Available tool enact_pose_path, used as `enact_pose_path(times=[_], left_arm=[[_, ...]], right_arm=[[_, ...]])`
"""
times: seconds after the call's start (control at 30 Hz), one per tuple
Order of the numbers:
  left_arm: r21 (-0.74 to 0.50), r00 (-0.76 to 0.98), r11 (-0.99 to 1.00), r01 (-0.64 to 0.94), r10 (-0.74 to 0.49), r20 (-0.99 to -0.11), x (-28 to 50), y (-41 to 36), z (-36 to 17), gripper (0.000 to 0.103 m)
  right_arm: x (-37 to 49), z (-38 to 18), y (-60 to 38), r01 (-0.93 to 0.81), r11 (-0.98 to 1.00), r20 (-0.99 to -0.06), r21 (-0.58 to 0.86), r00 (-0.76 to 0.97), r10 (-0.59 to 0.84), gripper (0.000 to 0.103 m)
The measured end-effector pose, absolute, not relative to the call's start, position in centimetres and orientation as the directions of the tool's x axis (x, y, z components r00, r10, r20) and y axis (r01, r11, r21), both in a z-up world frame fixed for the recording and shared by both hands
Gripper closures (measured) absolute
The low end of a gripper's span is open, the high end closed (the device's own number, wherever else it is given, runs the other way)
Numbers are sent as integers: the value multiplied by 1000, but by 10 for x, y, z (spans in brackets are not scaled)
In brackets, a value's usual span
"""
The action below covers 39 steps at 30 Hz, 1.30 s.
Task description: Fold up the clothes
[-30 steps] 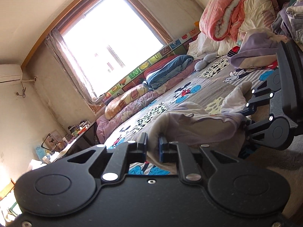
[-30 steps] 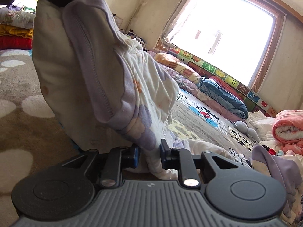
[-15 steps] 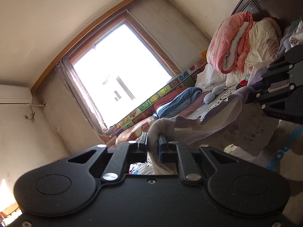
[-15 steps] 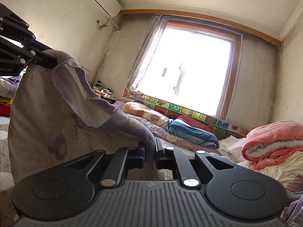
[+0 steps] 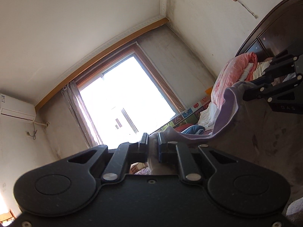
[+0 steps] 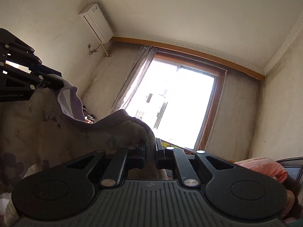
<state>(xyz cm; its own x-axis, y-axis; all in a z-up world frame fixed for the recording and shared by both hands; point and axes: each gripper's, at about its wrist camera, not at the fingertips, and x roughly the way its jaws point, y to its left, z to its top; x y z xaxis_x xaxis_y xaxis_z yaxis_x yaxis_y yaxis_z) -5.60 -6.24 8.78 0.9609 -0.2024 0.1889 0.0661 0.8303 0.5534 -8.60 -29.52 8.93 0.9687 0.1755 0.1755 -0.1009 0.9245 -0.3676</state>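
While both of your grippers point slightly upward toward the window (image 5: pixel 121 102), the garment (image 5: pixel 261 132) hangs between them, stretched along its purple-trimmed top edge. Your left gripper (image 5: pixel 151 143) has its jaws nearly closed on one end of that edge; your right gripper (image 6: pixel 150 151) pinches the other end, its jaws having just been closing with cloth between them. Seen from the left wrist, the right gripper (image 5: pixel 272 83) sits up and to the right, so the garment's long axis runs side to side between your hands, sagging in the middle. Neither hand looks nearer to the cloth; each holds a corner. Open air lies ahead; the pink quilt (image 5: pixel 234 75) and dark headboard (image 5: pixel 274 30) crowd your right side.
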Motion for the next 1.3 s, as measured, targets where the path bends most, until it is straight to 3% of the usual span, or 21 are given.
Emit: enact_pose_path(times=[0.47,0.87,1.13,1.2,1.3], left_arm=[[592,982,784,188,-152,-110,71,-61,-18,96],[549,944,782,296,-152,-293,216,-53,-64,96],[512,916,790,337,-150,-371,294,-67,-96,96],[508,914,795,331,-137,-382,312,-69,-100,103],[486,896,806,338,-118,-428,343,-68,-109,103]], right_arm=[[13,-14,-272,-263,907,-225,-330,955,195,92],[160,-30,-244,-337,857,-409,-390,897,167,92],[240,-68,-251,-386,850,-525,-358,836,159,92],[261,-75,-253,-394,852,-548,-345,822,158,92],[291,-84,-257,-413,863,-597,-290,783,174,92]])
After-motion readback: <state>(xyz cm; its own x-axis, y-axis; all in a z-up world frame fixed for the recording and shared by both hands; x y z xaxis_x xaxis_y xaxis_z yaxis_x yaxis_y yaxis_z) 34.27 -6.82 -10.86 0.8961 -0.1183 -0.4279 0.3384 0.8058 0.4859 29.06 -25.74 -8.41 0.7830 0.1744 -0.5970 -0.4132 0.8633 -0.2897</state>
